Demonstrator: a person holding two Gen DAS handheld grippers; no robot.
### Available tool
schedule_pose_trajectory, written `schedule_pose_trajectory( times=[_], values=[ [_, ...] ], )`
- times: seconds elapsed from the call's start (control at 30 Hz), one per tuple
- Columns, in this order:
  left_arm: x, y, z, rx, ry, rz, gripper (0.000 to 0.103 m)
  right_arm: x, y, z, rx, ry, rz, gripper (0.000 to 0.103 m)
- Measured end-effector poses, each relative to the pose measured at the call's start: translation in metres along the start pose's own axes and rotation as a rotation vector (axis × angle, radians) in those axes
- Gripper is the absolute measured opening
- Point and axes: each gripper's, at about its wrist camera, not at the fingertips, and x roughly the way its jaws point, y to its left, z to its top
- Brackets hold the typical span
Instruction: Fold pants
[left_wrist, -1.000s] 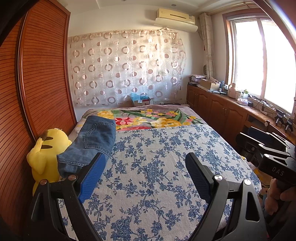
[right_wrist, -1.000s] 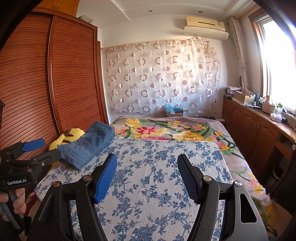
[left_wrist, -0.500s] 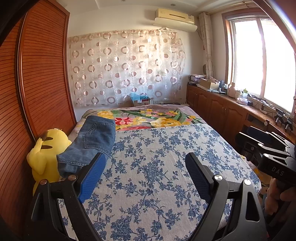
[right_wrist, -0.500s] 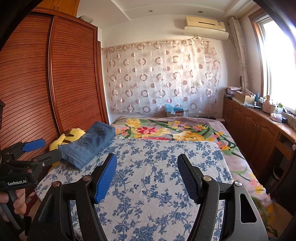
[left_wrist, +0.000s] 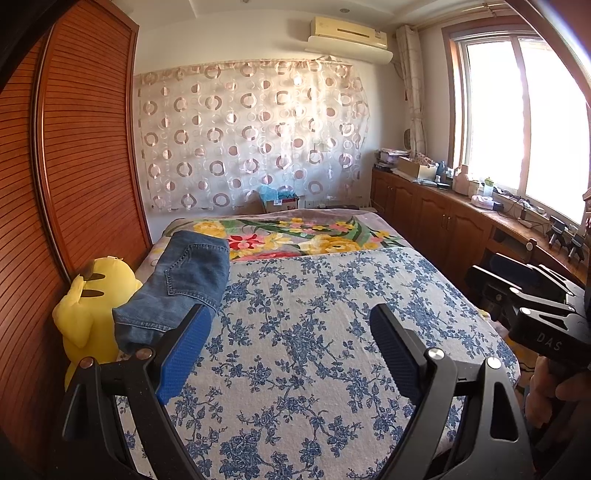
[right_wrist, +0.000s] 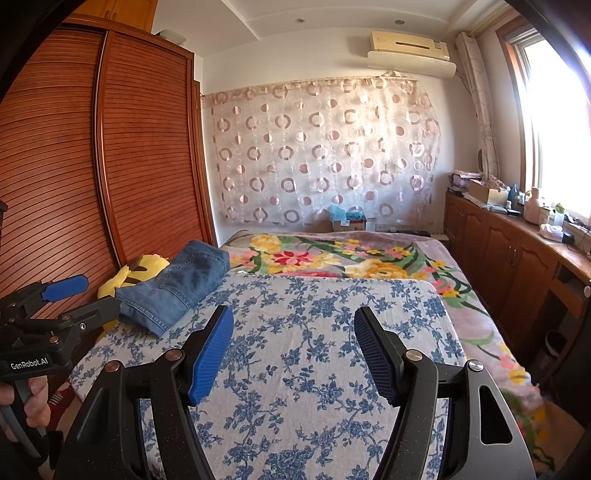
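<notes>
Folded blue jeans (left_wrist: 184, 284) lie at the left edge of the bed, partly over a yellow plush toy (left_wrist: 92, 306); they also show in the right wrist view (right_wrist: 181, 284). My left gripper (left_wrist: 288, 343) is open and empty, held above the blue floral sheet (left_wrist: 314, 332), its left finger just in front of the jeans. My right gripper (right_wrist: 293, 350) is open and empty over the same sheet (right_wrist: 314, 332), to the right of the jeans. Each gripper shows at the edge of the other's view.
A flowered blanket (left_wrist: 306, 236) covers the far end of the bed. A wooden slatted wardrobe (left_wrist: 74, 166) stands along the left. Wooden cabinets (left_wrist: 443, 225) with clutter on top run under the window on the right. A patterned curtain hangs on the far wall.
</notes>
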Motion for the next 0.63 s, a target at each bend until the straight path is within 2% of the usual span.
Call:
schedule_pose_trajectory(
  times=[0.63],
  values=[
    [-0.0016, -0.0056, 0.0036, 0.001, -0.008, -0.001, 0.088, -0.0013, 0.0022, -0.0003, 0.0, -0.004, -0.005, 0.07]
  ],
)
